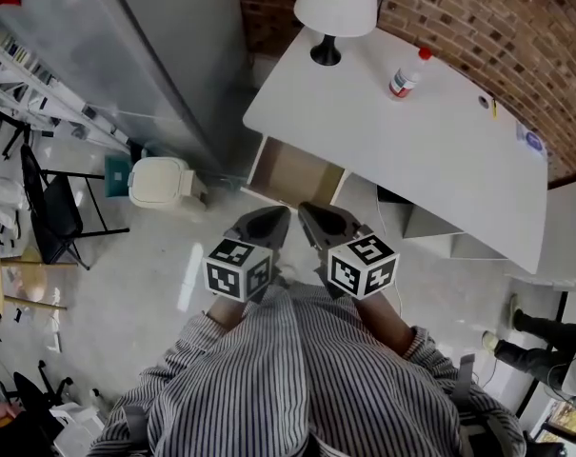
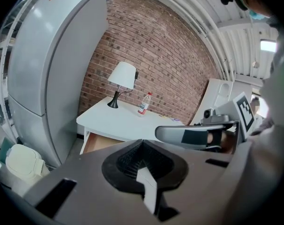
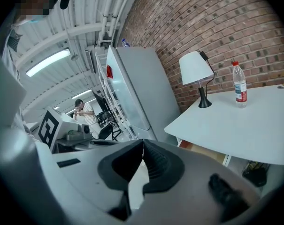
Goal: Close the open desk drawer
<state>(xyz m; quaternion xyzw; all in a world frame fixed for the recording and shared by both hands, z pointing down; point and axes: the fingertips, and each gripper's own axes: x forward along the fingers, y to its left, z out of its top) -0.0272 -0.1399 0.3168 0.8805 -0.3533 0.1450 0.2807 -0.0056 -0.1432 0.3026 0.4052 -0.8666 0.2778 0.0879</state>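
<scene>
The left gripper (image 1: 268, 219) and right gripper (image 1: 316, 219) were held side by side at the chest, each with jaws pressed together on nothing. The open drawer (image 1: 294, 172) lay at twelve o'clock under the desk (image 1: 430, 131), apart from both grippers. A white bin (image 1: 161, 181) stood at ten o'clock.

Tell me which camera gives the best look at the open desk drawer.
The head view: it looks down into the drawer, showing its brown inside pulled out from under the desk. The left gripper view shows only a brown strip of the drawer below the desktop. The right gripper view likewise shows a partial strip.
</scene>
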